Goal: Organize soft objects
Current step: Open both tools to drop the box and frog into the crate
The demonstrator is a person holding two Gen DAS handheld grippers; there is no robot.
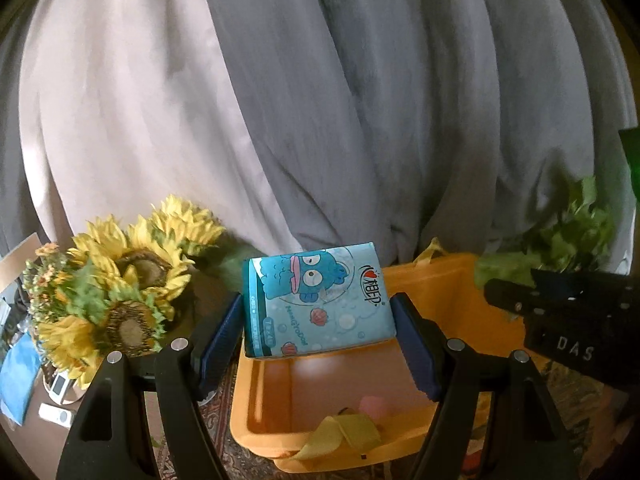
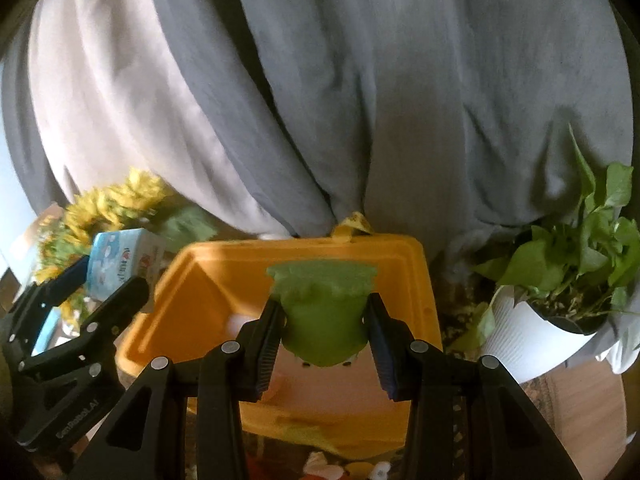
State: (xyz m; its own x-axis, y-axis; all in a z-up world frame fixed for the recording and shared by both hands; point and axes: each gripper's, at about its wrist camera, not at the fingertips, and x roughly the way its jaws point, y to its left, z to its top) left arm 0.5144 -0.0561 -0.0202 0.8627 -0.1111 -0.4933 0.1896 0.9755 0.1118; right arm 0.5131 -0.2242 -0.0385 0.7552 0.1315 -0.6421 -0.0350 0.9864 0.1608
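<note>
Tissue pack (image 1: 318, 300) sits clamped in left hand-held gripper (image 1: 318, 340); right hand-held gripper (image 2: 323, 332) grips green toy (image 2: 322, 312) above orange bin (image 2: 404, 264).

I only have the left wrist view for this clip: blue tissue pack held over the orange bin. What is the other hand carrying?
Observer: The right tongs are shut on a green soft toy, over the orange bin.
Reviewer: What is that greenery on my right edge?
Observer: A potted plant in a white ribbed pot, standing beside the bin.
Reviewer: Can you see my tissue pack?
Observer: Yes, the tissue pack sits in the left tongs, left of the bin's rim.
</note>
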